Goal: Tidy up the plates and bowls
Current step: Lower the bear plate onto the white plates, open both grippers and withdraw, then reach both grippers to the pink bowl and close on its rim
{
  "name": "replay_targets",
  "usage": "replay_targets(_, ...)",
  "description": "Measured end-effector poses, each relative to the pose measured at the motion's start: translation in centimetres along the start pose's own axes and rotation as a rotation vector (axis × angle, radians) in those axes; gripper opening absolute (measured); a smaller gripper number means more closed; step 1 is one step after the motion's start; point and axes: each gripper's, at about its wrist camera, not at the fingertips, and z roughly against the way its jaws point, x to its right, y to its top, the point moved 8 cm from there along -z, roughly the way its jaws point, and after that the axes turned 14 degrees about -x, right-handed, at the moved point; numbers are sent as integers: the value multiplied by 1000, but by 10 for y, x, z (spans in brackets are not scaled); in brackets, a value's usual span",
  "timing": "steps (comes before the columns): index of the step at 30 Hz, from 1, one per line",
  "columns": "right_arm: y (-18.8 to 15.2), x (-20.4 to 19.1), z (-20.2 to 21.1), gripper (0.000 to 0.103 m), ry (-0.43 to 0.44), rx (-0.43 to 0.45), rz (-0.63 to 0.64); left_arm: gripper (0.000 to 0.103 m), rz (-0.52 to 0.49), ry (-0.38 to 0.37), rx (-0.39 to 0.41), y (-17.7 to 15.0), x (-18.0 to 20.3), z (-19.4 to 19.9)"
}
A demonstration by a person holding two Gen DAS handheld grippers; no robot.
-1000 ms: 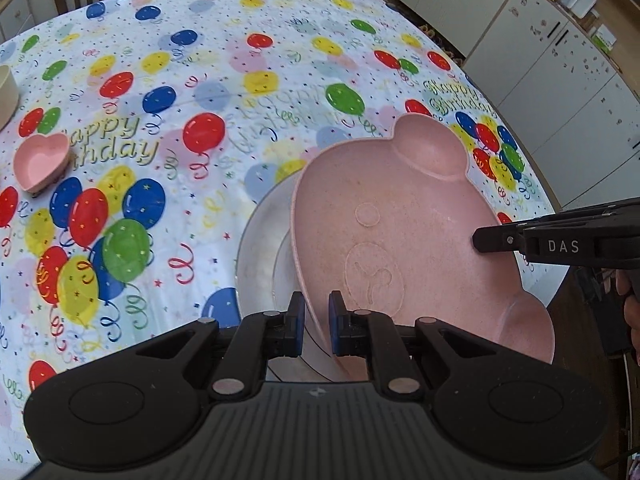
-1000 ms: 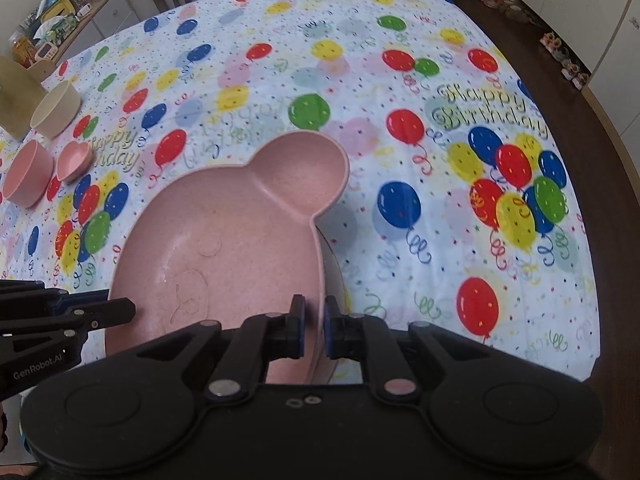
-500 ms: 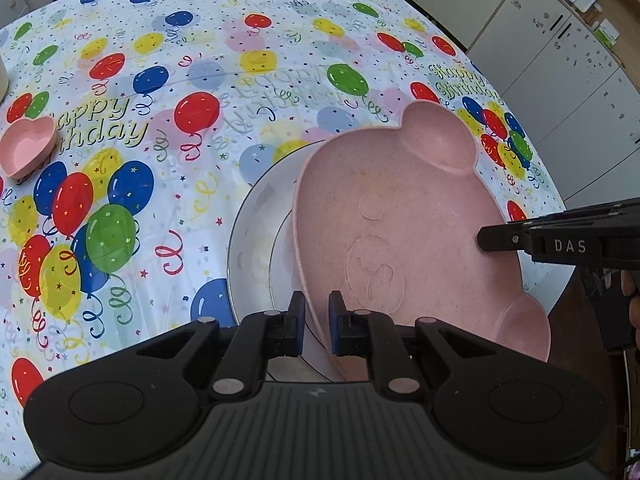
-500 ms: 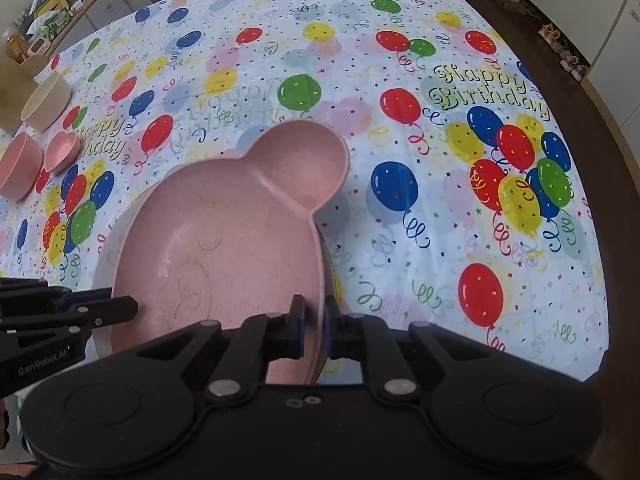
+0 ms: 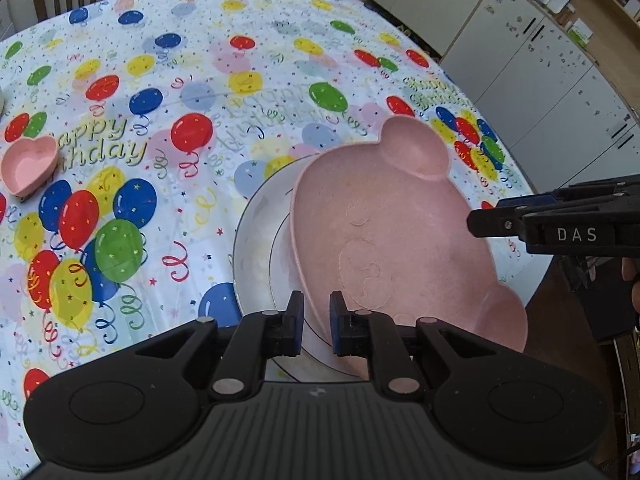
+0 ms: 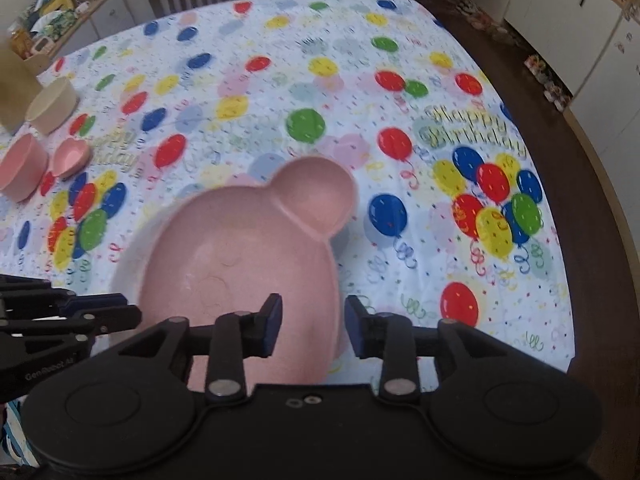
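Left wrist view: left gripper [image 5: 316,322] clamped on near rim of pink bear-shaped plate [image 5: 400,232], plate lying on white plate [image 5: 260,248], balloon tablecloth [image 5: 180,100] below; right wrist view: right gripper [image 6: 313,326] jaws just opened, straddling the bear plate's rim without touching.

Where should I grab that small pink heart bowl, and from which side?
Grip the heart bowl by its thin upright wall, one finger inside and one outside, coming down from above. It sits open side up on the tablecloth, apart from the other dishes. A straighter stretch of wall probably suits flat pads better than the point or notch.
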Motion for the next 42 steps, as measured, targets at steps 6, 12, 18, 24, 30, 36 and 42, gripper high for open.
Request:
replay_targets(6, 6, -47, 22, 45, 27, 36, 69, 15, 10, 9, 70, -8, -20, 36)
replay_targets(12, 17, -107, 42, 52, 56, 91, 153, 25, 68, 44, 167, -17, -61, 82)
replay_targets(18, 31, -171, 59, 61, 86, 143, 245, 28, 154, 101, 252, -34, -113, 126)
replay_targets(24, 45, -235, 70, 71, 124, 186, 351, 63, 256, 184, 348, -56, -164, 167)
replay_targets(30, 66, -289, 75, 84, 160, 219, 440, 64, 361, 240, 388, -68, -211, 191)
replay_targets(36, 92, -330, 68, 98, 168, 245, 509, 75, 458, 316, 420, -69, -252, 204)
replay_targets(42, 128, -358, 47, 102, 161, 250, 548, 78, 557, 364, 414, -54, -295, 200)
